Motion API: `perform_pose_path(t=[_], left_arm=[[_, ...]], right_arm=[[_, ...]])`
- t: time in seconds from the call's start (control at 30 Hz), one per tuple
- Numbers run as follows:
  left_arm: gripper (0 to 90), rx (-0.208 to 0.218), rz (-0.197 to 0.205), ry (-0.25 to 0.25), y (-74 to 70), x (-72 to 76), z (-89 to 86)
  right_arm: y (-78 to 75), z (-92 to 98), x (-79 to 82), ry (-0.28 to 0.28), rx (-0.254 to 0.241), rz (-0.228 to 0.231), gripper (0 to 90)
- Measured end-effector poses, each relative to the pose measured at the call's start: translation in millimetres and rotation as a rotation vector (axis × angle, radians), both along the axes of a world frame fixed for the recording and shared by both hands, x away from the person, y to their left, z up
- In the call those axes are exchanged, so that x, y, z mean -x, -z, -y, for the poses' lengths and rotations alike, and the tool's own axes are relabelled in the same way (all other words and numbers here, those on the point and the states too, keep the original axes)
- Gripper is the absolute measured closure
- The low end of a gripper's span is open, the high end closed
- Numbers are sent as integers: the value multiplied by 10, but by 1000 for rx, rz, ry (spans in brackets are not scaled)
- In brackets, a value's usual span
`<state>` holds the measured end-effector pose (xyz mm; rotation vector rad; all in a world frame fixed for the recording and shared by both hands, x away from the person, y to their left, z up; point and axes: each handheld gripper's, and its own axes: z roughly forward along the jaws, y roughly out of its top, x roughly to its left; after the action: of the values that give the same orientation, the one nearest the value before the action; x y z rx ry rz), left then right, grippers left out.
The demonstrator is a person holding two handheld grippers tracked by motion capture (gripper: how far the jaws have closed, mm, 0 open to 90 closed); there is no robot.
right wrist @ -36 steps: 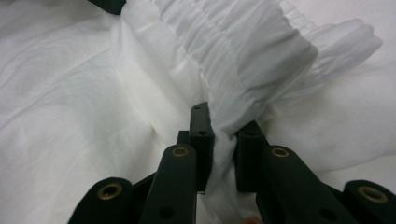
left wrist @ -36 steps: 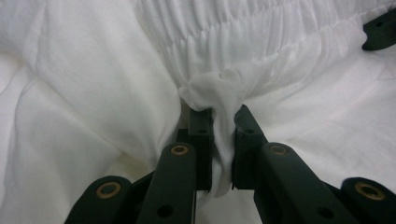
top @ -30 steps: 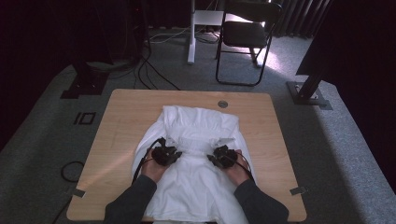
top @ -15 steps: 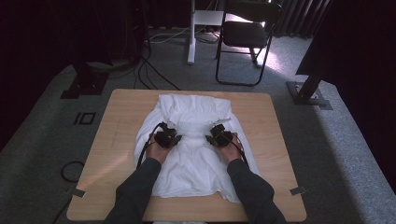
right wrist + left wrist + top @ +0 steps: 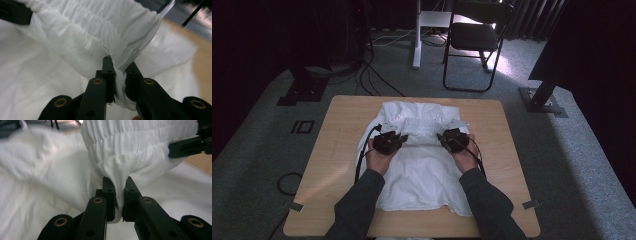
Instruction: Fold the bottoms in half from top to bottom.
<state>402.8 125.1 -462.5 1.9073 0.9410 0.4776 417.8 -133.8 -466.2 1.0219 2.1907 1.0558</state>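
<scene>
Beyond the wooden table [image 5: 337,165] – a black chair [image 5: 474,37], floor cables [image 5: 377,75].

Your forearms wear dark grey long sleeves [image 5: 362,200] ending at the wrists. Each hand carries a compact black unit: the left gripper [image 5: 399,139] and the right gripper [image 5: 443,138]. A thin black cable [image 5: 360,152] loops from the left gripper's body. Its fingers [image 5: 109,192] are matte black, flat-sided bars, joined by linkage arms with brass-coloured pivot bushings [image 5: 97,200] and small recessed screw holes.
</scene>
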Motion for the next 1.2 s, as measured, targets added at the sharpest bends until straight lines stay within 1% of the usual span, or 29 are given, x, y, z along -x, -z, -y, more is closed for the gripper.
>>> perform_pose_path(t=[0.1,0.13,0.17,0.2,0.23,0.27,0.3,0.33,0.37,0.43,0.53,0.57,0.6,0.63,0.67,0.7,0.73,0.77,0.8,0.87,0.93,1.0,1.03,1.07,1.1,1.13,1.17,1.2], left_arm=[[841,26,59,32,-225,147,-8],[841,33,80,41,-295,209,-13],[841,30,100,53,-356,270,-25],[840,30,109,59,-394,328,-31],[839,27,110,68,-410,378,-39],[839,25,107,77,-399,423,-48],[838,25,107,77,-399,423,-48],[837,0,85,91,-305,499,-62],[835,-11,67,96,-228,531,-70],[830,-22,20,104,-39,574,-106],[826,-27,-80,112,289,598,-147],[824,-39,-111,113,398,604,-145],[820,-51,-132,117,472,607,-145],[812,-58,-161,117,583,607,-145],[785,-64,-188,118,655,599,-150],[749,-60,-215,115,709,591,-156],[705,-45,-230,110,734,588,-169],[661,-30,-233,109,728,594,-187],[617,-24,-221,102,696,603,-207],[576,-2,-188,91,584,618,-265],[570,22,-152,76,451,615,-333],[584,30,-123,56,335,574,-388],[596,31,-116,45,291,540,-403],[626,30,-109,38,258,499,-408],[666,17,-104,35,231,454,-403],[733,-4,-99,22,216,403,-380],[792,-30,-100,9,212,343,-349],[837,-53,-108,0,222,278,-311]], right_arm=[[-228,84,140,-9,-49,67,819],[-292,109,194,-17,-66,81,819],[-347,133,248,-29,-80,91,819],[-388,153,311,-42,-91,96,819],[-408,172,374,-58,-104,96,819],[-405,186,431,-71,-114,90,819],[-381,195,487,-81,-116,76,818],[-337,200,540,-90,-118,62,818],[-274,204,585,-100,-116,44,818],[-102,200,661,-117,-117,-13,816],[188,171,735,-138,-85,-85,814],[281,156,748,-139,-68,-108,814],[374,142,751,-140,-54,-127,814],[442,133,750,-142,-45,-144,812],[542,124,745,-140,-32,-175,808],[608,122,741,-136,-26,-195,793],[656,125,736,-135,-23,-214,747],[682,136,731,-128,-23,-231,681],[684,155,728,-125,-28,-241,609],[627,216,740,-140,-54,-243,492],[509,301,774,-158,-86,-212,443],[369,396,800,-160,-124,-173,431],[302,446,798,-157,-152,-154,433],[243,490,785,-143,-177,-136,522],[195,527,762,-109,-188,-106,674],[166,550,711,-82,-187,-96,752],[158,558,633,-57,-187,-109,821],[169,554,542,-34,-184,-122,850]])
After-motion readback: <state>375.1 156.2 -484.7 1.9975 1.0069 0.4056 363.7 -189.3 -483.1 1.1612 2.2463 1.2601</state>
